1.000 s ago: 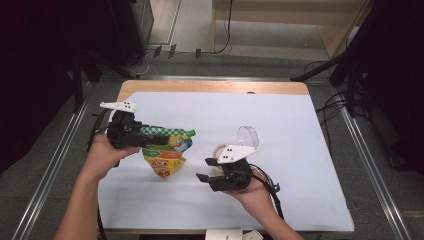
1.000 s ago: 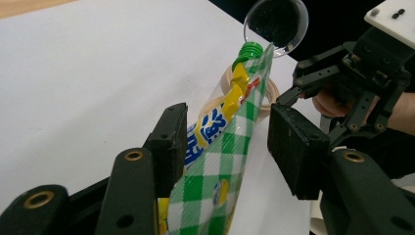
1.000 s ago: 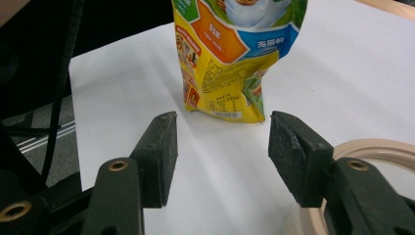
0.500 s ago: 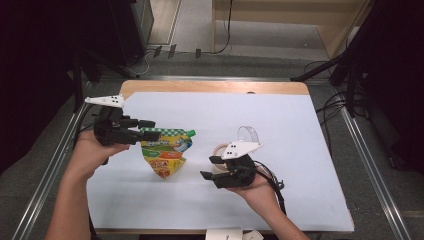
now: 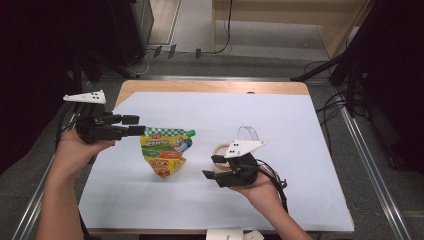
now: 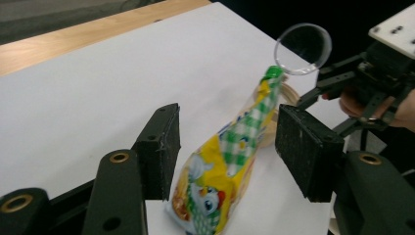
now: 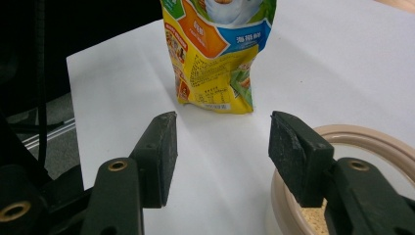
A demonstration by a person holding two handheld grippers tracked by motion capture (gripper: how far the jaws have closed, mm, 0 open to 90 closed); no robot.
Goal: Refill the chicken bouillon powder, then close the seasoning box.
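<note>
Presently we find the left gripper (image 5: pixel 134 125) with its jaws parted and nothing pressed between its pads (image 6: pixel 159 147). They have just been opening, and against the picture of a second ago the hand has drawn back toward the left edge of the table (image 5: pixel 210 86), clear of the pouch (image 5: pixel 165 152). We judge that the pouch has been released and set down, so the placing step looks complete on this side.

In the left gripper view the pouch shows in the gap beyond the pads, untouched, its green cap (image 6: pixel 272 73) pointing away toward the other hand. It lies on the white sheet (image 5: pixel 280 120), just beyond the left fingertips and near the middle of the sheet.

The right gripper (image 5: pixel 214 167) also stands parted and empty; it has kept its place over the second. One of its pads (image 7: pixel 293 147) hangs over the rim of a beige bowl (image 7: pixel 362 142) holding some pale granules, and the pouch lies ahead of it, apart. A clear plastic cup (image 5: pixel 247 134) sits just behind that bowl.
</note>
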